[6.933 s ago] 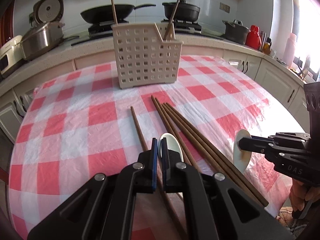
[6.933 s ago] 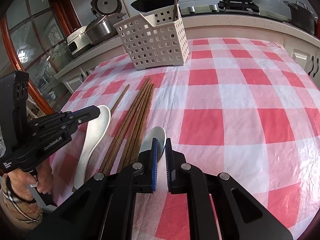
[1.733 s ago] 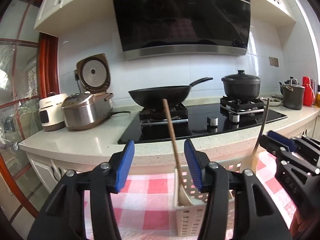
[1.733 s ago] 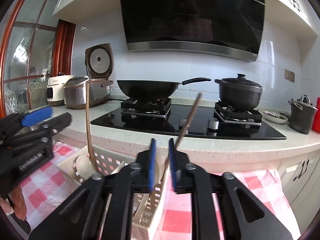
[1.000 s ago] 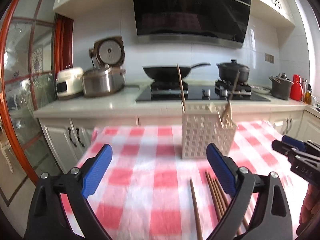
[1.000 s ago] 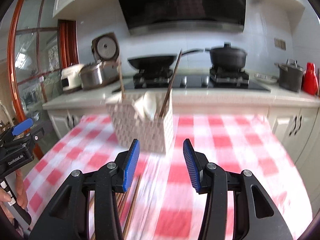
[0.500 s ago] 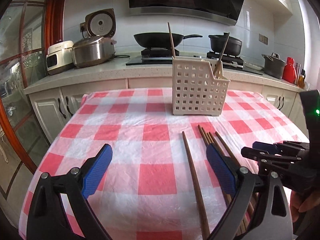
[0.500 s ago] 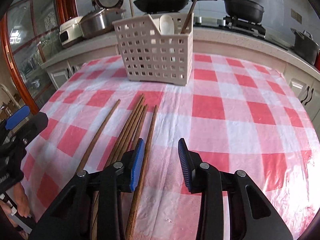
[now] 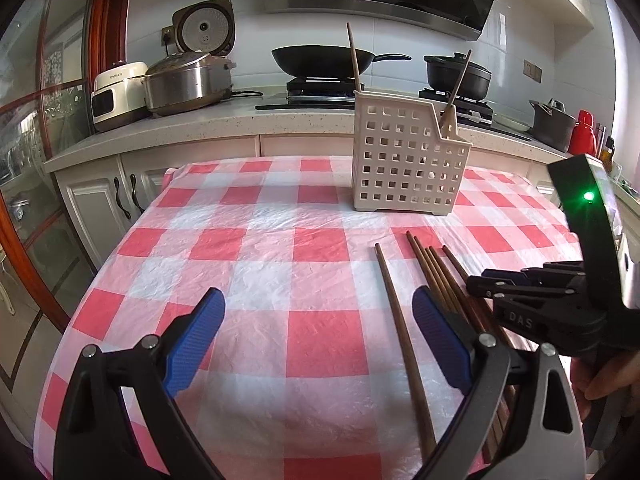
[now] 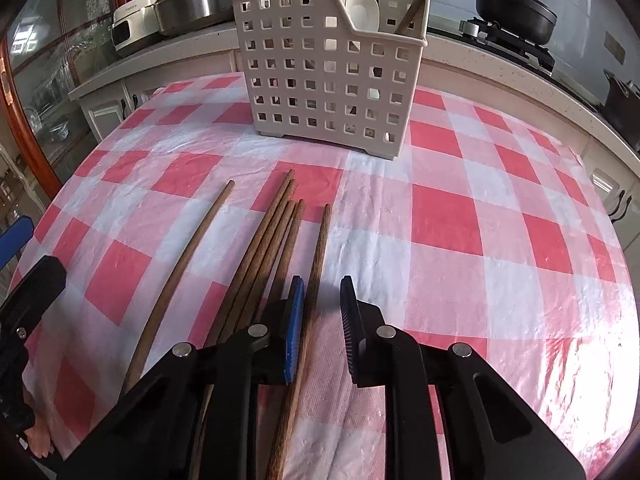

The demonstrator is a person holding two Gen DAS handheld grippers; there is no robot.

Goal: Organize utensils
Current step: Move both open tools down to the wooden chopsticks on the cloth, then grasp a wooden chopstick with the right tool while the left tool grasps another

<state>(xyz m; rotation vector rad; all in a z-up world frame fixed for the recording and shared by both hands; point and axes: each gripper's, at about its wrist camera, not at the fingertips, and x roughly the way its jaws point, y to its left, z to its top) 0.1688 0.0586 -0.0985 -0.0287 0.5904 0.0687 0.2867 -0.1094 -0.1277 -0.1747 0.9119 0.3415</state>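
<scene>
A white perforated utensil basket stands on the red-checked tablecloth; it also shows in the right wrist view, holding a white spoon and a wooden chopstick. Several brown chopsticks lie in front of it, one apart on the left. My left gripper is wide open above the cloth, the lone chopstick inside its right finger. My right gripper is open low over the rightmost chopstick, which runs between its fingers.
A counter behind the table holds rice cookers, a wok and a pot on the hob. Cabinets stand at the left. The table's front edge is near both grippers.
Both grippers have dropped the spoons into the basket, opened, and pulled back and down. The right gripper has now lowered around the rightmost chopstick.
</scene>
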